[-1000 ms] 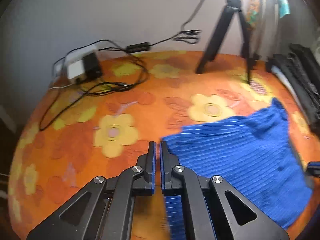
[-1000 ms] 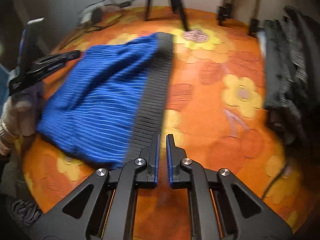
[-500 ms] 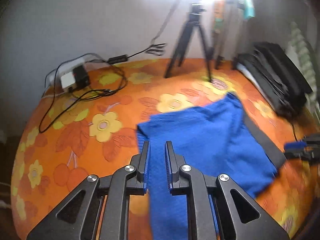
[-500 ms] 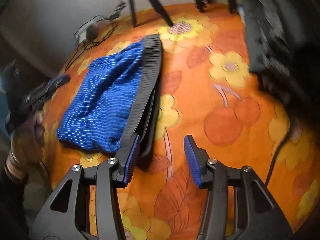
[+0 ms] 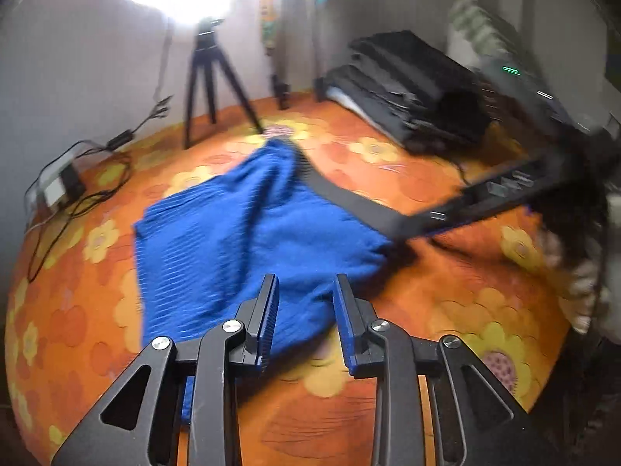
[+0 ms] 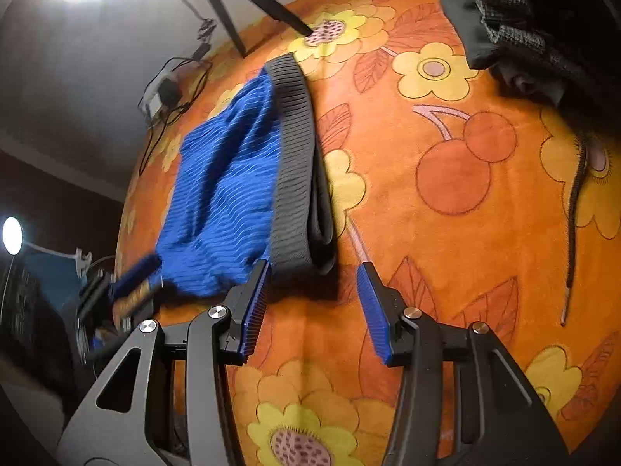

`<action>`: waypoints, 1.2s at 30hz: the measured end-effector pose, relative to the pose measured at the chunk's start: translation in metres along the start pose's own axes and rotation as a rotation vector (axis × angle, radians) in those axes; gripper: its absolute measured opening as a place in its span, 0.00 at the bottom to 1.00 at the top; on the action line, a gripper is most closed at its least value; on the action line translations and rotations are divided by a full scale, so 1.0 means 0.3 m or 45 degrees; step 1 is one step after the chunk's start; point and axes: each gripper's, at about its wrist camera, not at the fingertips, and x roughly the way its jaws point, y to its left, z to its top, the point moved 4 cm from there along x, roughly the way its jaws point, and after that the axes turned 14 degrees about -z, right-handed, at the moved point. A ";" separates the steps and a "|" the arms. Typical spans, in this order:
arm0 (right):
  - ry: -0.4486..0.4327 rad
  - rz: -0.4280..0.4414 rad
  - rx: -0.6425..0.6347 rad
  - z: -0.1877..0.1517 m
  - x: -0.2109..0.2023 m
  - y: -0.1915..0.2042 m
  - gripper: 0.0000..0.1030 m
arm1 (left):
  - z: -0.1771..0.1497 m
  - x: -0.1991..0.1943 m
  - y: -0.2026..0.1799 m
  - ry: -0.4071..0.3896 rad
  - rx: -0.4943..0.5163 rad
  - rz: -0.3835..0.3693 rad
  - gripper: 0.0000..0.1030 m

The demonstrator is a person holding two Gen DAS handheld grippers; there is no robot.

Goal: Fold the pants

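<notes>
The blue ribbed pants (image 5: 248,233) with a grey waistband (image 5: 349,202) lie folded on the orange flowered tablecloth (image 5: 446,310). My left gripper (image 5: 304,310) is open and empty, with the near blue edge of the pants between its fingers. My right gripper (image 6: 312,295) is open and empty just in front of the near end of the waistband (image 6: 295,178) of the pants (image 6: 229,194). The right gripper shows blurred at the waistband end in the left wrist view (image 5: 407,229). The left gripper shows blurred in the right wrist view (image 6: 132,283).
A stack of dark folded clothes (image 5: 411,85) lies at the far right of the table and also shows in the right wrist view (image 6: 516,19). Tripods (image 5: 209,77) stand at the back. A power adapter with cables (image 5: 62,186) lies at the back left. A dark cord (image 6: 574,209) lies at the right.
Both grippers have opened wide from shut. The left gripper has swung right over the near blue edge. The right gripper has come down close to the waistband end.
</notes>
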 end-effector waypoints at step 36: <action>0.060 0.313 0.147 0.178 0.037 -0.068 0.63 | 0.076 0.128 -0.094 -0.168 -0.013 -0.077 0.08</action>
